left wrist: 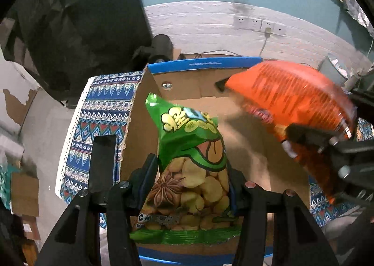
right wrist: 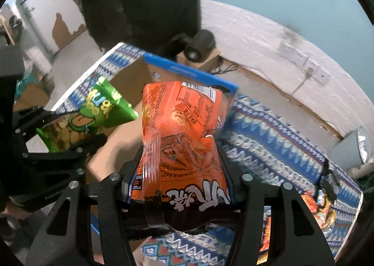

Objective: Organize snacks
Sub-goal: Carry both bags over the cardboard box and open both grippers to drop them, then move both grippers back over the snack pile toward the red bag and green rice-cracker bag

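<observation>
Two grippers, each clamped on one bag. The left gripper (left wrist: pixel 191 177) pinches the green bag (left wrist: pixel 189 163) near its lower half, the bag standing up between the fingers and leaning toward the far wall of the box (left wrist: pixel 140 125). The right gripper (right wrist: pixel 180 172) squeezes the orange bag (right wrist: pixel 182 135) at its waist, printed back and barcode facing the camera, its top reaching toward the box's blue far rim. There is one box, open-topped cardboard with a blue edge, sitting on one patterned cloth (left wrist: pixel 102 111); both bags hang over its inside. The left view shows the orange bag (left wrist: pixel 294 104) to the right, blurred, with the right gripper (left wrist: pixel 332 149) on it, and the box's bare floor below. The right view shows the green bag (right wrist: pixel 93 116) to the left in the left gripper (right wrist: pixel 63 132), plus a few more snack packets (right wrist: pixel 322 205) lying on the cloth at the near right, which the left view lacks. A grey bin (right wrist: pixel 353 146) stands at the far right; wall sockets (left wrist: pixel 259 24) sit on the white brick beyond.
</observation>
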